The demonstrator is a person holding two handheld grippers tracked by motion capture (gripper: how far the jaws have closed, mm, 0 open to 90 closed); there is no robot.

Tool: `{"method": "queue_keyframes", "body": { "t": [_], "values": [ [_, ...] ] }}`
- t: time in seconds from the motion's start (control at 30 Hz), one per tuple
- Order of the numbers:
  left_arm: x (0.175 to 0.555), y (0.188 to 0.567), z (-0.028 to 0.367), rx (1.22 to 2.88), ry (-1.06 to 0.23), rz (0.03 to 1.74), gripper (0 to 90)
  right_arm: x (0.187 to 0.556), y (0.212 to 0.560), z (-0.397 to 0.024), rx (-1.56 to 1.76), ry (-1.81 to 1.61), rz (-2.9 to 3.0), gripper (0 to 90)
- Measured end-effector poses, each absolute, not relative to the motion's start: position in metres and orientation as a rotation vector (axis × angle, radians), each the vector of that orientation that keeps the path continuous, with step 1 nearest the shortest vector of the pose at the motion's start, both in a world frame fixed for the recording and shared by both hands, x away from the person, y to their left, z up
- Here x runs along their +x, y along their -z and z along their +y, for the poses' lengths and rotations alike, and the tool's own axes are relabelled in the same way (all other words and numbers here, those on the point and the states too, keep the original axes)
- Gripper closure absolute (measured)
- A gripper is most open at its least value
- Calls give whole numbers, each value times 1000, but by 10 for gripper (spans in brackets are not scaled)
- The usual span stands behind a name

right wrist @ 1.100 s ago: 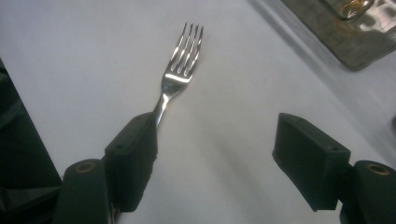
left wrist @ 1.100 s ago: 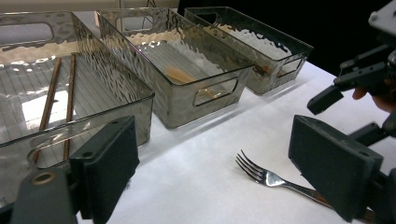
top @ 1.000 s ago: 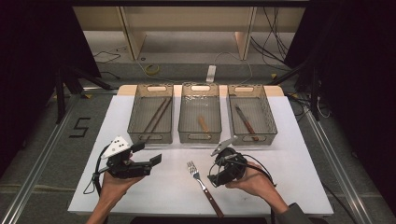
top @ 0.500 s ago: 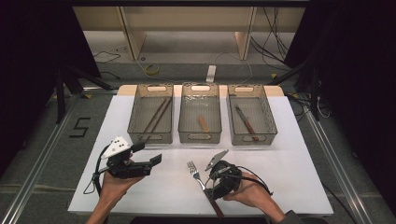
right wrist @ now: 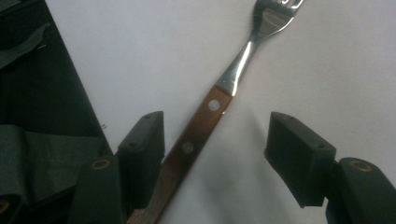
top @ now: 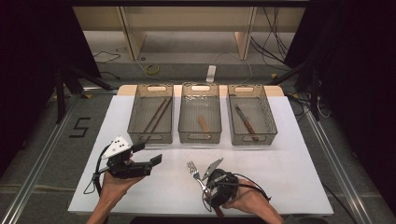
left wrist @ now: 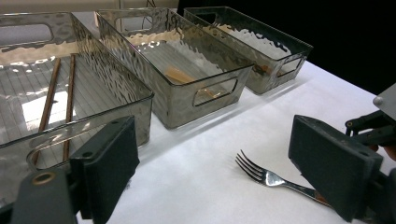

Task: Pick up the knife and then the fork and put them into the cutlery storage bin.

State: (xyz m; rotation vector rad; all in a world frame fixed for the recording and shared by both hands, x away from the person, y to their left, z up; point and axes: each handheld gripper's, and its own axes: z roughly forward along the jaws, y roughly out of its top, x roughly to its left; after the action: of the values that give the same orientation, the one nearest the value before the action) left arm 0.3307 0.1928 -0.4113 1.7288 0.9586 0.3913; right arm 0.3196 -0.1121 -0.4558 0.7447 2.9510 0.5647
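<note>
A fork (top: 195,172) with a wooden handle lies on the white table cover near the front edge, tines pointing away from me. My right gripper (top: 211,190) points down over its handle. In the right gripper view the handle (right wrist: 201,126) runs between the two jaws of that gripper (right wrist: 217,135), close to the left one and well apart from the right. Those jaws have just been closing, and the pads do not press on the handle. My left gripper (top: 148,153) hovers open at the front left with nothing between its jaws (left wrist: 215,144); the fork (left wrist: 266,177) lies beyond them.
Three smoky clear bins stand in a row at the back. The left bin (top: 149,137) holds two chopsticks (top: 156,116), the middle bin (top: 200,138) a short wooden piece (top: 203,124), the right bin (top: 253,138) a knife (top: 246,122). White cover (top: 289,177) stretches to the right.
My right gripper has moved toward the near edge and down over the fork's handle, with its jaws narrowing. The left gripper has stayed where it was.
</note>
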Motion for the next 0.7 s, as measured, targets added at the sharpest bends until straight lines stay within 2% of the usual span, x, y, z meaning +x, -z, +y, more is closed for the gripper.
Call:
{"method": "queue_keyframes", "body": {
  "t": [0.7],
  "values": [
    [331, 411, 193, 1728, -390, 962, 151, 314, 462, -107, 644, -485, 2967, 520]
  ]
}}
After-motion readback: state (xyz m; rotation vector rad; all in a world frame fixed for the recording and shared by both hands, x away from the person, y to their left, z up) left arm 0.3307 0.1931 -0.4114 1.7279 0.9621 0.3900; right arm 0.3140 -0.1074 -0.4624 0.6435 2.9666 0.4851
